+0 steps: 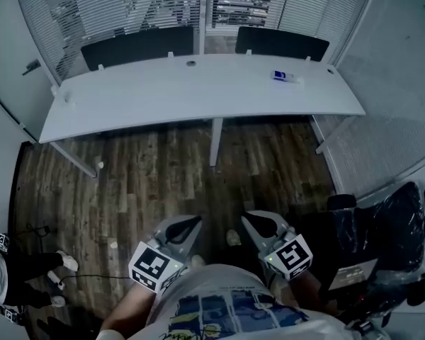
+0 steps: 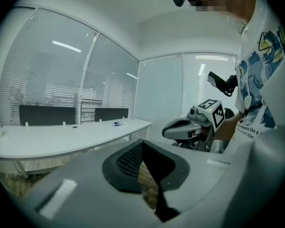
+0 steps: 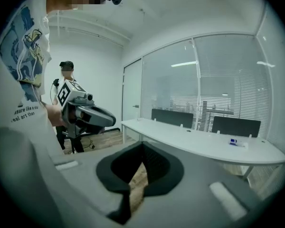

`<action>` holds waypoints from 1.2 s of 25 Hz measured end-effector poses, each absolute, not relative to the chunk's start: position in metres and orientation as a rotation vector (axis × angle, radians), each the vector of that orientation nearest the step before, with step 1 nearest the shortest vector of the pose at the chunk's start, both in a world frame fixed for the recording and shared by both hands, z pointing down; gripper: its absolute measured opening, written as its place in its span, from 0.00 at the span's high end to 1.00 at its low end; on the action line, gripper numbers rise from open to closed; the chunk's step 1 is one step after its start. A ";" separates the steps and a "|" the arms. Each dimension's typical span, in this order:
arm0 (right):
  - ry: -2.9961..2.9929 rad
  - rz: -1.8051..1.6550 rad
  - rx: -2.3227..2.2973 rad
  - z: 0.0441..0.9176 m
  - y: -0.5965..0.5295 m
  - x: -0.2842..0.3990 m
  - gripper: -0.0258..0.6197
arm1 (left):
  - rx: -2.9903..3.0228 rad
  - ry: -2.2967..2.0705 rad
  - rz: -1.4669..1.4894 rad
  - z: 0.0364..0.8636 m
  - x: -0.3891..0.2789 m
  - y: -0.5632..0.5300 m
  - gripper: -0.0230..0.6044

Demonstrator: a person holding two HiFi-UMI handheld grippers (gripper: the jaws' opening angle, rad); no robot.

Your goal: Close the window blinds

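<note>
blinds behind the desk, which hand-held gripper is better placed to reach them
Left, marginally: the left hand-held gripper lines up with the see-through blinds; the right hand-held gripper is equally shut, empty, short of the desk.

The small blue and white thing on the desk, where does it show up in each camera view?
Head view: the blue and white thing is at the upper right, near the right end of the white desk.
Left gripper view: left of centre, small, on the far desktop.
Right gripper view: far right, on the desktop.
Shared landmark: the right dark panel behind the desk; the thing lies just in front of it in every view.
</note>
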State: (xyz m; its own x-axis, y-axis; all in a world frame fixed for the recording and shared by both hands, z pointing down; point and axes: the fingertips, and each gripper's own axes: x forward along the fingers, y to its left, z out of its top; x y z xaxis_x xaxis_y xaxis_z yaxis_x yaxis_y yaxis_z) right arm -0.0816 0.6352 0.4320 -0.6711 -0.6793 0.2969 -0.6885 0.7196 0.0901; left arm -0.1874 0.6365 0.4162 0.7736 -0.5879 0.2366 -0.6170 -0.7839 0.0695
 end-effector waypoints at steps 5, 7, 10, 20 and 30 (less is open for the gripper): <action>-2.617 0.077 1.073 0.434 0.624 -0.074 0.96 | 2.810 -0.976 0.314 0.417 -0.180 0.624 0.96; -2.633 0.089 1.077 0.435 0.611 -0.063 0.96 | 2.813 -0.980 0.307 0.416 -0.168 0.615 0.96; -2.676 0.093 1.062 0.434 0.585 -0.047 0.96 | 2.803 -0.996 0.332 0.419 -0.151 0.594 0.96; -2.765 0.093 0.954 0.428 0.513 -0.012 0.96 | 2.764 -1.103 0.393 0.411 -0.112 0.530 0.96; -2.724 0.106 0.829 0.443 0.460 0.045 0.96 | 2.710 -1.213 0.363 0.413 -0.059 0.466 0.96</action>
State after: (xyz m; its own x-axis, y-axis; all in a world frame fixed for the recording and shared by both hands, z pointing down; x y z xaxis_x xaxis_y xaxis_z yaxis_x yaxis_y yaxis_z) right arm 0.0449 0.4605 0.4426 -0.7918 -0.5340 0.2966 -0.5553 0.8315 0.0144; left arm -0.0593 0.4663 0.4128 0.6435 -0.7127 0.2793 -0.7490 -0.6614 0.0380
